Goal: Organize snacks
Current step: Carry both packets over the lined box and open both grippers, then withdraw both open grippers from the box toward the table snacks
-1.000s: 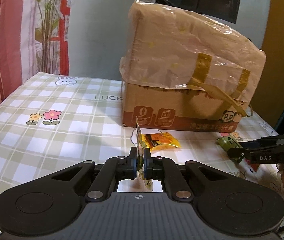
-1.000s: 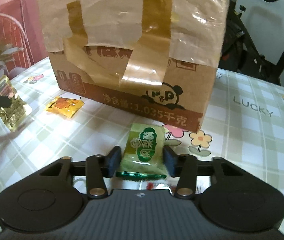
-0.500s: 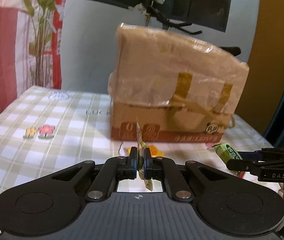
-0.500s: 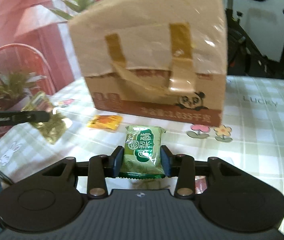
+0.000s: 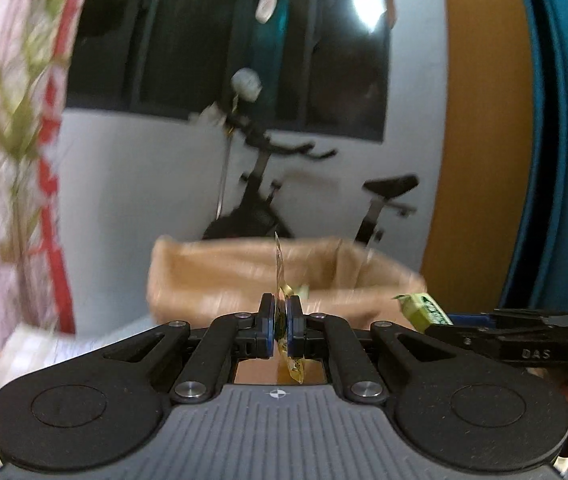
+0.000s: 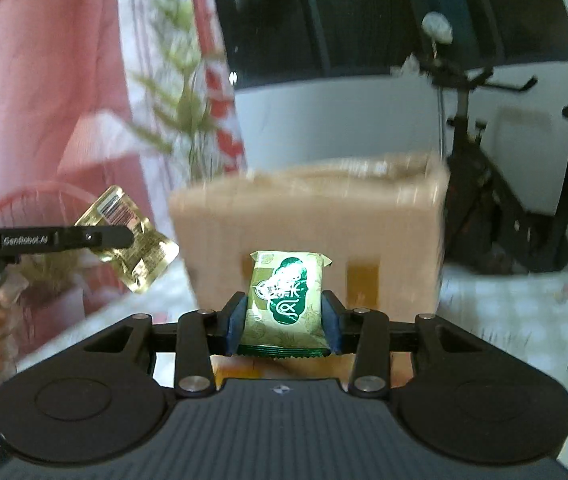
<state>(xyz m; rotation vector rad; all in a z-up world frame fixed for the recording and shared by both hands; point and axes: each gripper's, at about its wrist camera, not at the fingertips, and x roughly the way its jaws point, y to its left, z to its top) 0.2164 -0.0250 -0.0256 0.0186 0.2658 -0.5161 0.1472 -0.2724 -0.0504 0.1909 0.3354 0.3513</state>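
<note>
Left gripper [image 5: 280, 322] pinches a yellow packet [image 6: 132, 240] edgewise; right gripper [image 6: 282, 320] clamps a green packet [image 6: 284, 304] (upright), cardboard box [image 6: 312, 216] beyond

both views have swung upward: the cardboard box [image 5: 284, 276] has dropped from the upper half of the frame to the lower middle, its open top now showing, and an exercise bike [image 5: 268, 184] fills the centre. the orange packet and most of the checked worktop [image 6: 516, 320] have left the frame.
</note>
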